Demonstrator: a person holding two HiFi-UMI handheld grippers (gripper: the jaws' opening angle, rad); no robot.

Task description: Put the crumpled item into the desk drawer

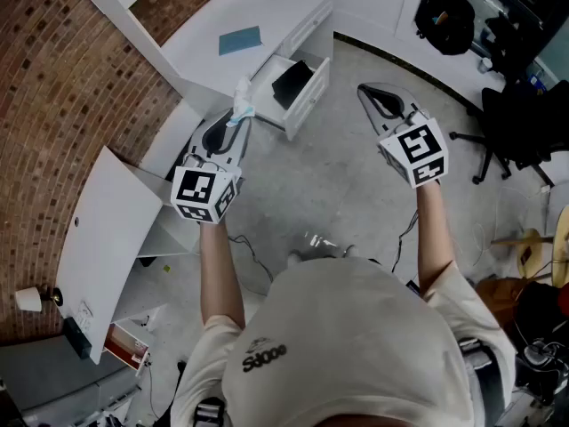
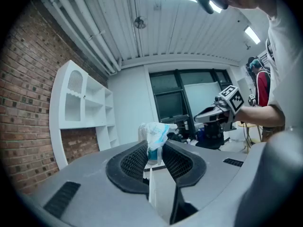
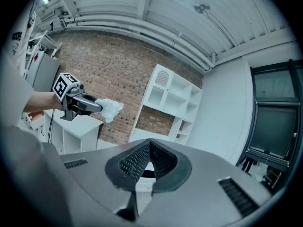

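The crumpled white-and-blue item (image 1: 242,105) sticks out of the tips of my left gripper (image 1: 236,121), which is shut on it. In the left gripper view the crumpled item (image 2: 156,130) is pinched between the black pads (image 2: 137,161). It hangs in the air just left of the open desk drawer (image 1: 313,96), which holds a black object (image 1: 292,80). My right gripper (image 1: 372,92) is held up to the right of the drawer; its jaws meet at the tips with nothing between them (image 3: 150,144). The right gripper view shows the left gripper (image 3: 78,104) with the crumpled item (image 3: 109,109).
The white desk (image 1: 209,56) carries a blue sheet (image 1: 240,40) and stands against a brick wall (image 1: 53,78). A white cabinet door (image 1: 102,229) hangs open at the left. An office chair (image 1: 520,123) and a black bag (image 1: 444,12) stand at the right. Cables lie on the floor (image 1: 311,238).
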